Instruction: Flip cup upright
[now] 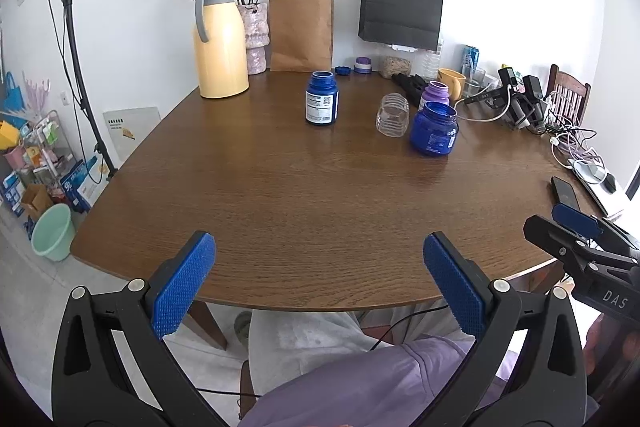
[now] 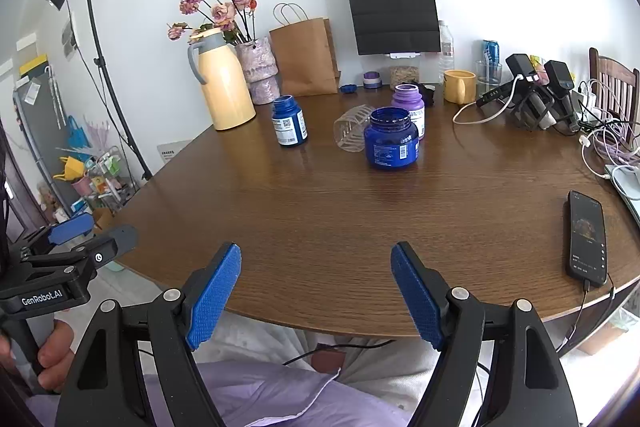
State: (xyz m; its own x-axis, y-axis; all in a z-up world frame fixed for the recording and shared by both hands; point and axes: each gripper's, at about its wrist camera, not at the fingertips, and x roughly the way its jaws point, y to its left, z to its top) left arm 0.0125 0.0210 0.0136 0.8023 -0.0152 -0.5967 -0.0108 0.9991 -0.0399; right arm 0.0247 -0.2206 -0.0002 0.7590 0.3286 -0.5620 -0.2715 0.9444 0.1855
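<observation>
The blue jar point(image 2: 391, 138) hides the near end of the clear cup point(image 2: 352, 132) in the right wrist view, and covers the lower part of the purple jar point(image 2: 409, 107) behind it. Label print on the blue bottle point(image 1: 322, 98) is too small to read. The right gripper point(image 1: 576, 227) is cut off by the left view's edge, its jaws unclear there.
</observation>
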